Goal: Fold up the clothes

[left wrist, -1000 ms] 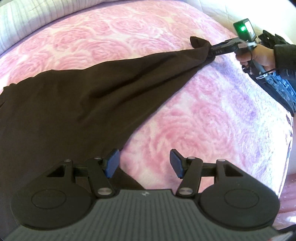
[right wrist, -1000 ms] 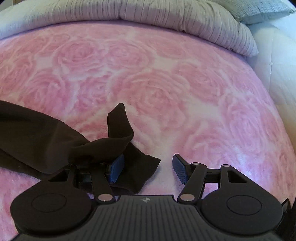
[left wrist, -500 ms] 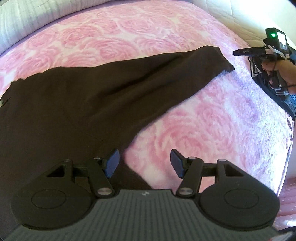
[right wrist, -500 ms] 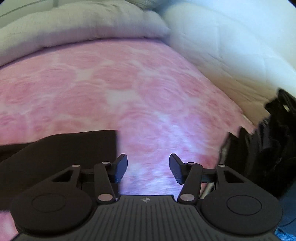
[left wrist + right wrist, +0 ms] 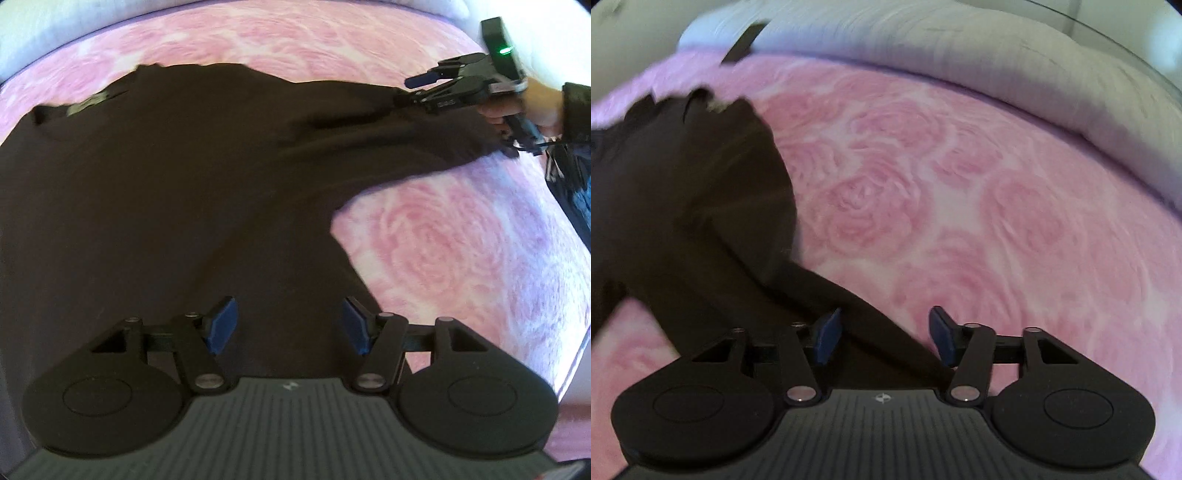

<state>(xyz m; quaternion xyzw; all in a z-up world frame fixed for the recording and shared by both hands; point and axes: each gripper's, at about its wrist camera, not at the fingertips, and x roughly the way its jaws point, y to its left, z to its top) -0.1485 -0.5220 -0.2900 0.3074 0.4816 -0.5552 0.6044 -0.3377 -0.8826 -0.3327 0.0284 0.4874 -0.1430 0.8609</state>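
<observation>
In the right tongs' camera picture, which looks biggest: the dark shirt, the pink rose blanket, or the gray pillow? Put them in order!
1. Pink rose blanket: fills most of the picture.
2. Dark shirt.
3. Gray pillow.
The shirt and pillow look close in size, and the shirt sits nearer the camera, so that order is unsure.

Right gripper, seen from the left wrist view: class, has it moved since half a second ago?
Yes. The right gripper has come in over the dark garment; earlier it hung off the sleeve end, above the pink rose bedspread.

**Count of things in view**

One dark brown garment (image 5: 177,192) lies on one bed with a pink rose-print cover (image 5: 960,206). Two grippers: the left gripper (image 5: 290,325) and the right gripper (image 5: 884,334). One grey striped pillow (image 5: 960,48). One hand (image 5: 532,107) shows.
</observation>
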